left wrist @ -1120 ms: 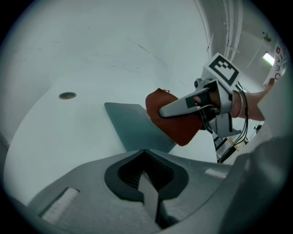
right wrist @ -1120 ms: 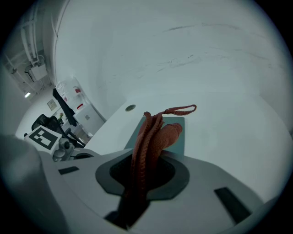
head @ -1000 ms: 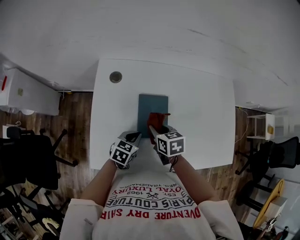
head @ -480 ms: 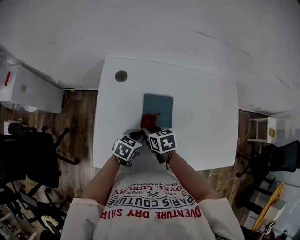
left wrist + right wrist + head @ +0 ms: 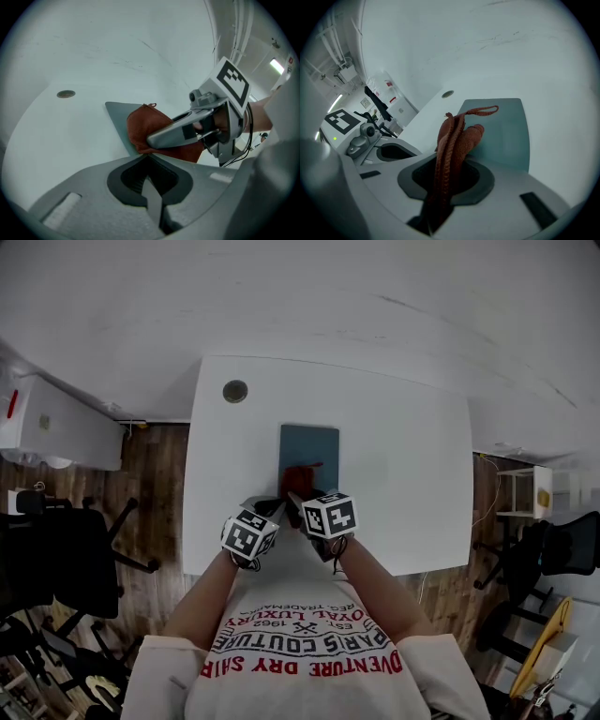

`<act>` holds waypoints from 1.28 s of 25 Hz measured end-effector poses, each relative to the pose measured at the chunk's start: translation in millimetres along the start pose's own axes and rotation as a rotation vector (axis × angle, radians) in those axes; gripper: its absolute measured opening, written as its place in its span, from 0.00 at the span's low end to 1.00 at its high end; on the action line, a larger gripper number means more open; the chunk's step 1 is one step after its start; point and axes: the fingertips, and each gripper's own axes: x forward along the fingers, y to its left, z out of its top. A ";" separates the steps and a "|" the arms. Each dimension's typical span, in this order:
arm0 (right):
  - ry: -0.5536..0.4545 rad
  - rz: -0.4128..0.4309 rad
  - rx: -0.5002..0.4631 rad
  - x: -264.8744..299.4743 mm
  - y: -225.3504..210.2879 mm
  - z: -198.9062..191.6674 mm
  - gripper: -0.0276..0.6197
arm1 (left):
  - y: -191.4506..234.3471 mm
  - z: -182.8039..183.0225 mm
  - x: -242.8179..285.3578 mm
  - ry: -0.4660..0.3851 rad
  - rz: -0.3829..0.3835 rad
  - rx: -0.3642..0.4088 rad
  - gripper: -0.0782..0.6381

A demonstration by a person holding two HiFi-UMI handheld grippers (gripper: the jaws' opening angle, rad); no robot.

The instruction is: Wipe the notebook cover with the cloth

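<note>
A white rectangular table [image 5: 403,474] is seen from above, stood on a dark wooden floor [image 5: 150,484]. A teal notebook [image 5: 309,443] is laid flat and closed on the tabletop, its long sides running away from the near edge. Beyond the notebook and to its left, towards the far corner, a small round grey disc [image 5: 235,391] is set in the top, well apart from it.

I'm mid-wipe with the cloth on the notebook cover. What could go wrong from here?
1. The notebook lies loose on the white table. The left tongs are shut on nothing beside it, so a stroke may slide it.
2. The cloth is bunched in the right tongs, so only a small wad meets the cover and the far end may be missed.
3. The two tongs sit close together and could collide.
</note>
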 end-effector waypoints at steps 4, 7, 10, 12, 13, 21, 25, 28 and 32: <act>-0.012 -0.022 0.007 -8.4 -10.0 -6.4 0.18 | -0.4 -1.0 0.5 -0.013 0.025 0.017 0.12; -0.021 -0.030 0.021 -15.1 -16.8 -11.3 0.18 | -0.8 -1.9 0.6 -0.015 0.028 0.016 0.12; -0.027 -0.032 0.037 -23.0 -24.8 -15.7 0.18 | -1.0 -1.5 0.8 -0.008 0.018 0.003 0.12; -0.032 -0.037 0.052 -29.2 -31.8 -18.6 0.18 | -1.2 -0.8 1.0 -0.008 0.018 0.003 0.12; -0.035 -0.043 0.059 -32.5 -35.8 -20.5 0.18 | -1.2 -0.8 1.0 -0.010 0.022 0.008 0.12; -0.061 -0.098 0.128 -58.7 -67.5 -37.1 0.18 | -0.7 -1.5 -0.1 -0.027 0.052 0.041 0.12; -0.065 -0.135 0.162 -70.5 -79.3 -46.1 0.18 | -0.9 -3.3 -0.5 -0.035 0.075 0.034 0.12; -0.049 -0.170 0.156 -81.3 -91.2 -51.7 0.17 | -1.0 -1.5 -0.2 -0.051 0.103 0.022 0.12; -0.040 -0.232 0.140 -100.2 -107.6 -52.9 0.16 | -1.0 -1.3 0.2 -0.071 0.148 -0.018 0.12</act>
